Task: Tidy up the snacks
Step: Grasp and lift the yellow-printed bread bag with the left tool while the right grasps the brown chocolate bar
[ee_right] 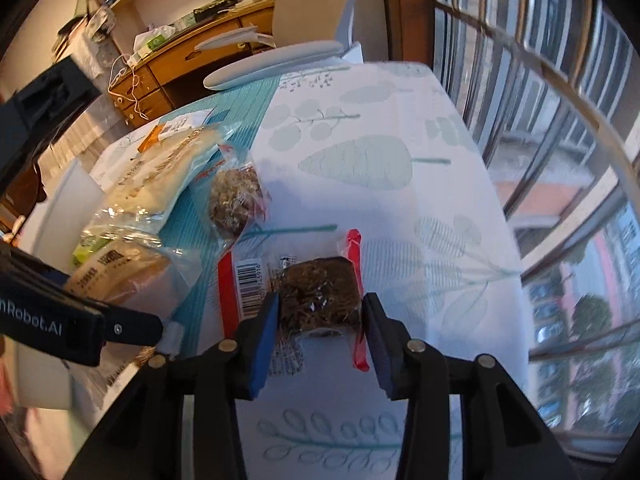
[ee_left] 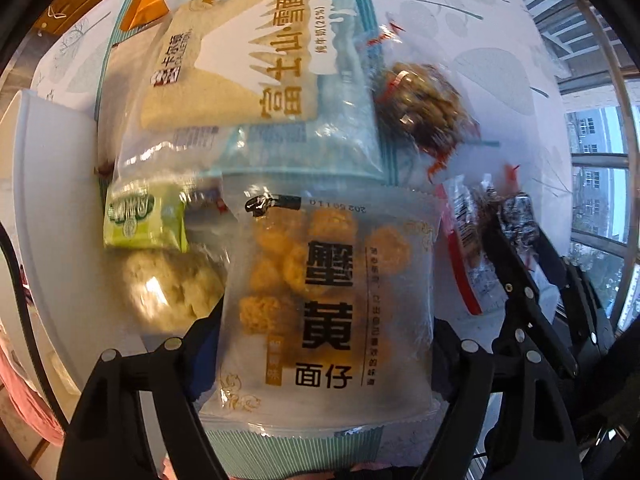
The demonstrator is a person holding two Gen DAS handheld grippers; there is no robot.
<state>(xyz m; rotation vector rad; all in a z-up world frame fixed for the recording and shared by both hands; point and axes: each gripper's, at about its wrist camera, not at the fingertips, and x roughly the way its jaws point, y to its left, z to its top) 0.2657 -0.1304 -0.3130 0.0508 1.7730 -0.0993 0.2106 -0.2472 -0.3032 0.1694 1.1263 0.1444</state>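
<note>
My left gripper [ee_left: 326,324] points down at a pile of snacks and stands open. A clear packet of yellow puffed balls [ee_left: 328,264] fills the gap between its fingers, its side edges close to both pads. In the right wrist view my right gripper [ee_right: 320,308] is shut on a dark brown cake in a clear wrapper with red ends [ee_right: 316,288], its blue pads pressing both sides just above the tablecloth. That same packet [ee_left: 460,220] shows at the right of the left wrist view.
Around the yellow packet lie a large bread packet [ee_left: 256,60], a small green packet [ee_left: 144,220], a pale round cake [ee_left: 172,284] and a brown nut cake [ee_left: 424,108]. A white tray [ee_left: 52,200] stands left. The leaf-print tablecloth [ee_right: 400,160] runs toward a window [ee_right: 560,160].
</note>
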